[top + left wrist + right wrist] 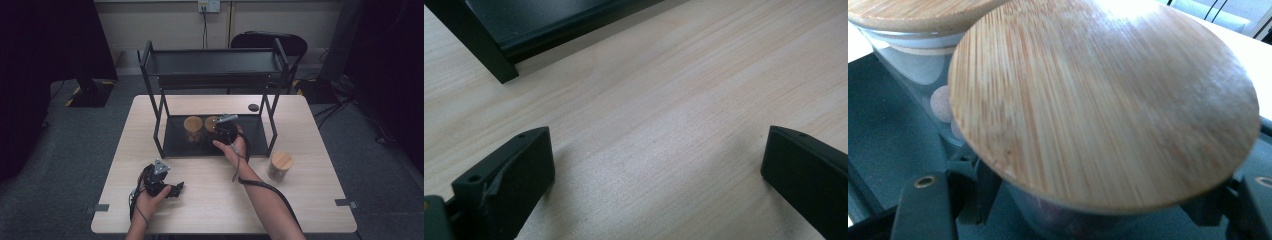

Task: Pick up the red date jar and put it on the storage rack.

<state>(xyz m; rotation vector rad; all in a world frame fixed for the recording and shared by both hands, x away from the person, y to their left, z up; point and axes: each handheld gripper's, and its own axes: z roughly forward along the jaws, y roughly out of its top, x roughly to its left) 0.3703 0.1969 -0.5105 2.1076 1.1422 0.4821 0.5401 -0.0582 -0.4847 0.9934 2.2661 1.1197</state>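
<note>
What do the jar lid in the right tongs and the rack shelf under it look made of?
Jar lid: looks like bamboo, by its fine straight grain and slight sheen. Rack shelf: probably painted or coated metal, by its flat, matt black surface. The jar body looks like clear glass.

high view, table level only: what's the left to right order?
left gripper → first bamboo-lidded jar on the rack's lower shelf → right gripper, closed on the second jar beside it → small dark disc near the far edge → third bamboo-lidded jar on the table.
</note>
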